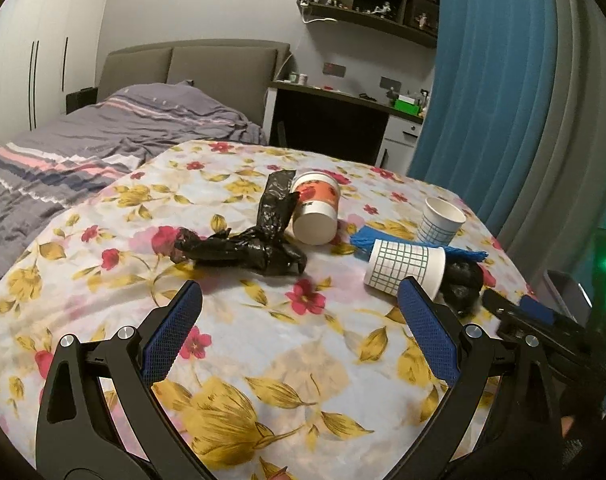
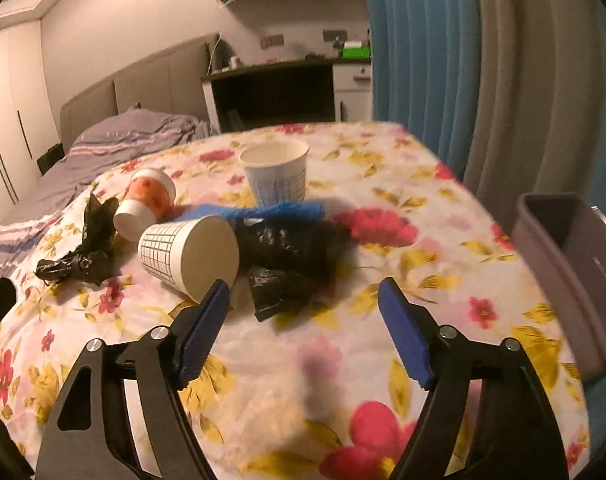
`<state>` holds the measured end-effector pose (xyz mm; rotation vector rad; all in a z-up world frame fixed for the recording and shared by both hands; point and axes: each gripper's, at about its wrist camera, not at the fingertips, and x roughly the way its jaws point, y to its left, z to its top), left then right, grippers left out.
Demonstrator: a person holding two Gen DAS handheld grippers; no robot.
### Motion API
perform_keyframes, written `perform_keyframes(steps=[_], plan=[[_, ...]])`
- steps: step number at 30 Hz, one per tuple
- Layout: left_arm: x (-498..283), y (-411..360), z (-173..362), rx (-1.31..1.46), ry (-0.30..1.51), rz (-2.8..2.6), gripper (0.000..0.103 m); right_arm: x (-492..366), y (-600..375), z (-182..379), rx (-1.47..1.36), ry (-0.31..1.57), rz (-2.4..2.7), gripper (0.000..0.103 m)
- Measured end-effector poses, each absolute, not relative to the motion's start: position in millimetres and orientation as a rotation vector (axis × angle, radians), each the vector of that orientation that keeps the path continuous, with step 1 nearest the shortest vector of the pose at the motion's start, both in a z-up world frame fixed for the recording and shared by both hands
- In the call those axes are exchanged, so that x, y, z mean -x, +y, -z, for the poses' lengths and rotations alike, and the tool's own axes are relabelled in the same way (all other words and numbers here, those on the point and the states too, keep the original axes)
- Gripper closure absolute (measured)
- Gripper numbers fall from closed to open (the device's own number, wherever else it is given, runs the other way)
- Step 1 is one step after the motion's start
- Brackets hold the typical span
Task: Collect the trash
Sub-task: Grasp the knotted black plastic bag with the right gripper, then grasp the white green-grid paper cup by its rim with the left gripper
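Trash lies on a flowered tablecloth (image 1: 287, 344). A long twisted black bag (image 1: 243, 248) lies left of an orange paper cup (image 1: 315, 208) on its side. A grid-printed cup (image 1: 403, 266) lies tipped over, and a second grid cup (image 1: 443, 220) stands upright behind it. A crumpled black bag (image 2: 287, 256) lies by a blue fringed piece (image 2: 279, 212). My left gripper (image 1: 299, 292) is open over bare cloth, short of the long bag. My right gripper (image 2: 305, 288) is open with nothing between its fingers, and the crumpled bag lies just beyond its tips. The tipped cup (image 2: 191, 252) lies near its left finger.
A grey-purple bin (image 2: 575, 264) stands open off the table's right edge. Blue curtains (image 1: 483, 100) hang behind it on the right. A bed (image 1: 103, 132) with a striped cover lies to the left, and a dark desk (image 1: 331, 120) stands beyond the table.
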<state>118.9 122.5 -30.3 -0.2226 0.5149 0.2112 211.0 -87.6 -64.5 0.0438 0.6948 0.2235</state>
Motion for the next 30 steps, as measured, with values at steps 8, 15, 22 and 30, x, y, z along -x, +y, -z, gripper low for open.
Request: perform_keyframes(steps=[8,15,22,30], plan=[[-130,121,36,0.212,0.529,-0.195,0.007,-238,-75,79,-0.019,0.782,-0.221,0.050],[-137,109,40,0.191,0.539,-0.167,0.007,-239,-83,82,-0.041,0.816,-0.254,0.098],[-143,92,43,0.173,0.558,-0.132,0.007,-211,-110,74,-0.096,0.776,-0.263,0.100],[-165,55,52,0.134,0.615,-0.074,0.007,-176,-151,57,-0.155,0.709,-0.241,0.100]])
